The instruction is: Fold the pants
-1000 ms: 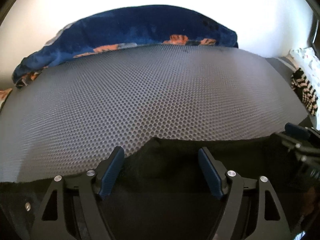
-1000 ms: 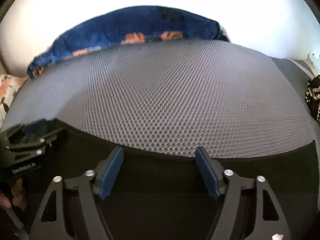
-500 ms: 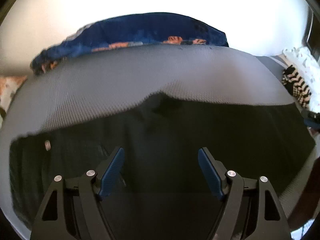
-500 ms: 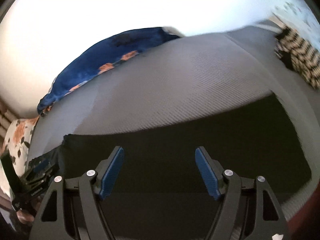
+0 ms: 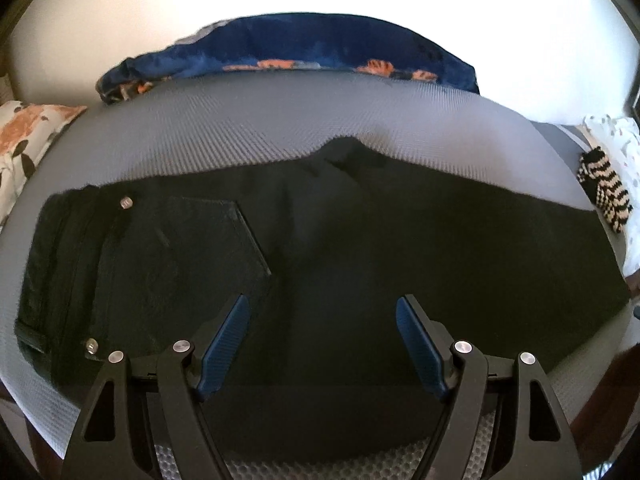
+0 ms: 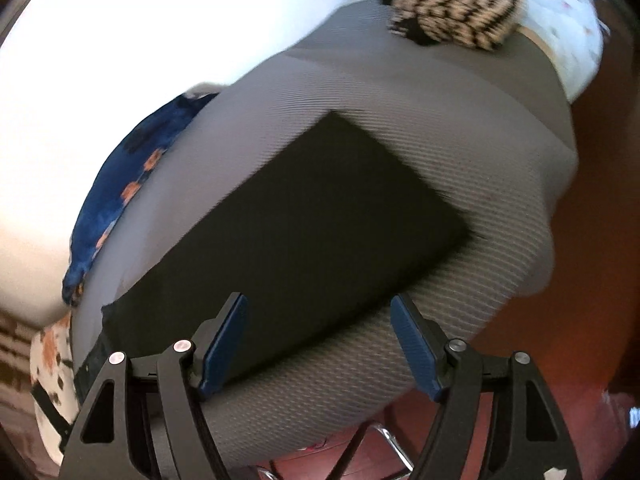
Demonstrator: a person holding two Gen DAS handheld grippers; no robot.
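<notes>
Black pants point(image 5: 340, 248) lie flat on a grey mesh-covered surface point(image 5: 240, 128), folded lengthwise, waistband at the left with a back pocket point(image 5: 212, 240) facing up. They also show in the right wrist view point(image 6: 296, 248) as a dark rectangle. My left gripper point(image 5: 322, 320) is open and empty, raised above the middle of the pants. My right gripper point(image 6: 318, 320) is open and empty, pulled back over the near edge of the surface, tilted.
A blue blanket with orange print point(image 5: 304, 60) lies along the far edge. A floral pillow point(image 5: 28, 136) sits at the left. A black-and-cream striped cloth point(image 5: 604, 188) and white fabric point(image 5: 616, 136) lie at the right. Reddish floor point(image 6: 592, 280) lies beyond the surface's edge.
Both grippers have drawn back and risen from the pants' far edge, so the whole garment shows now. The right gripper has swung right and tilted over the surface's edge.
</notes>
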